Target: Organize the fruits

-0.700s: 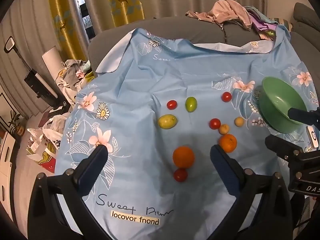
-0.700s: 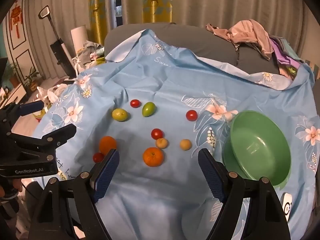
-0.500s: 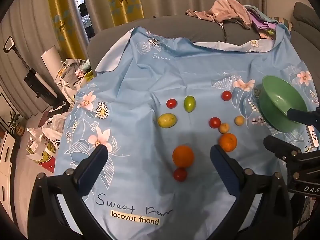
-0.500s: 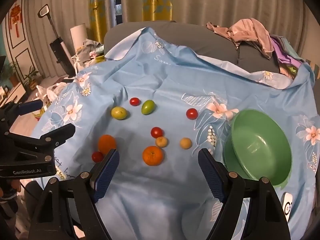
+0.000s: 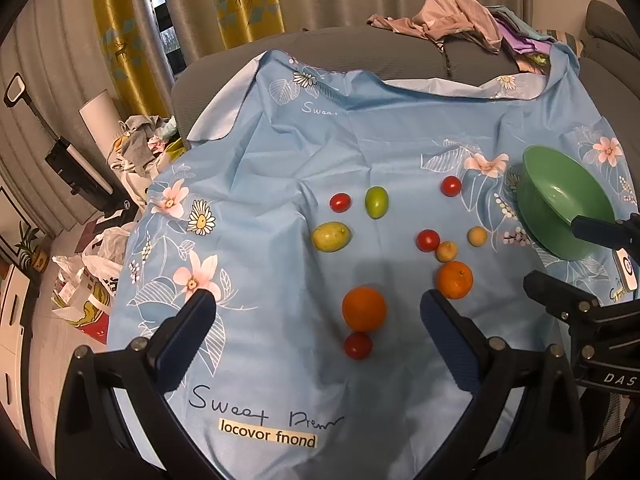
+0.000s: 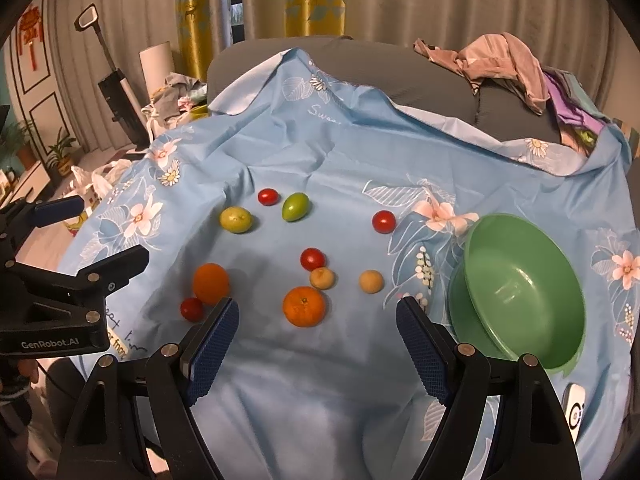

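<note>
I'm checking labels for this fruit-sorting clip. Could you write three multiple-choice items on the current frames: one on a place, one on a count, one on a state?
1. Where does the green bowl sit on the blue cloth?
A. On the right side
B. At the far left edge
C. In the middle, among the fruit

2. How many small red tomatoes lie on the cloth?
A. Two
B. Four
C. Seven

3. What is in the bowl?
A. Nothing
B. An orange
C. Two tomatoes

Answers:
1. A: the right wrist view shows it right of all the fruit.
2. B: four show, one beside the plain orange, one by the tan fruit, two farther back.
3. A: its green inside is bare.
</note>
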`<state>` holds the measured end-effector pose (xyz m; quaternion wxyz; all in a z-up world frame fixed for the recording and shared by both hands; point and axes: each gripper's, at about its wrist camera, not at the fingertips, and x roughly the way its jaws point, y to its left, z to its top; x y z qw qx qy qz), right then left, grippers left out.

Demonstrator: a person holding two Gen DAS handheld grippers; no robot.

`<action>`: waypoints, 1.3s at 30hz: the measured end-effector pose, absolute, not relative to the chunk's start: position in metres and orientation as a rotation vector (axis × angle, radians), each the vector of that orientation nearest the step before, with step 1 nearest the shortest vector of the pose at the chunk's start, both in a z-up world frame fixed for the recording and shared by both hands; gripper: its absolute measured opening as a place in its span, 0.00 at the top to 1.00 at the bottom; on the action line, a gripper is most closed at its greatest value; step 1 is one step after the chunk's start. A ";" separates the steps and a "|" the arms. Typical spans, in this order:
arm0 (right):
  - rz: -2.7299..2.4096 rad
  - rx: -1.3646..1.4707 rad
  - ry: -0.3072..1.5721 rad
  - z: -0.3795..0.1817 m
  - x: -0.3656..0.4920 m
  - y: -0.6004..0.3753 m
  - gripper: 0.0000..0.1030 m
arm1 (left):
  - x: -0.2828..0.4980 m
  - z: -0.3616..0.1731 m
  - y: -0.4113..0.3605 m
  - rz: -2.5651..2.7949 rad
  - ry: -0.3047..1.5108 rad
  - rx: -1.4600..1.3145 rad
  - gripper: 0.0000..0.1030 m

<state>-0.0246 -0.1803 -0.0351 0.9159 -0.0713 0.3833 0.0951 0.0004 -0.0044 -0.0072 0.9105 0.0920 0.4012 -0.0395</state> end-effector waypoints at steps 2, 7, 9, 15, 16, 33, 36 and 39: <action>0.194 -0.148 0.790 -0.035 -0.025 -0.181 0.21 | 0.000 -0.008 -0.004 -0.085 0.823 0.186 0.00; 0.198 -0.148 0.791 -0.036 -0.025 -0.181 0.21 | 0.000 -0.007 -0.005 -0.083 0.823 0.190 0.00; 0.198 -0.148 0.790 -0.035 -0.025 -0.181 0.21 | 0.001 -0.007 -0.005 -0.085 0.827 0.190 0.00; 0.196 -0.148 0.791 -0.035 -0.025 -0.181 0.21 | 0.000 -0.007 -0.006 -0.084 0.832 0.192 0.00; 0.197 -0.147 0.791 -0.035 -0.025 -0.181 0.21 | 0.000 -0.007 -0.006 -0.085 0.831 0.193 0.00; 0.195 -0.151 0.789 -0.035 -0.025 -0.180 0.21 | -0.001 -0.007 -0.009 -0.081 0.843 0.203 0.00; 0.195 -0.151 0.790 -0.035 -0.025 -0.179 0.21 | -0.001 -0.006 -0.008 -0.082 0.843 0.204 0.00; 0.194 -0.153 0.791 -0.035 -0.025 -0.179 0.21 | -0.001 -0.006 -0.008 -0.080 0.851 0.211 0.00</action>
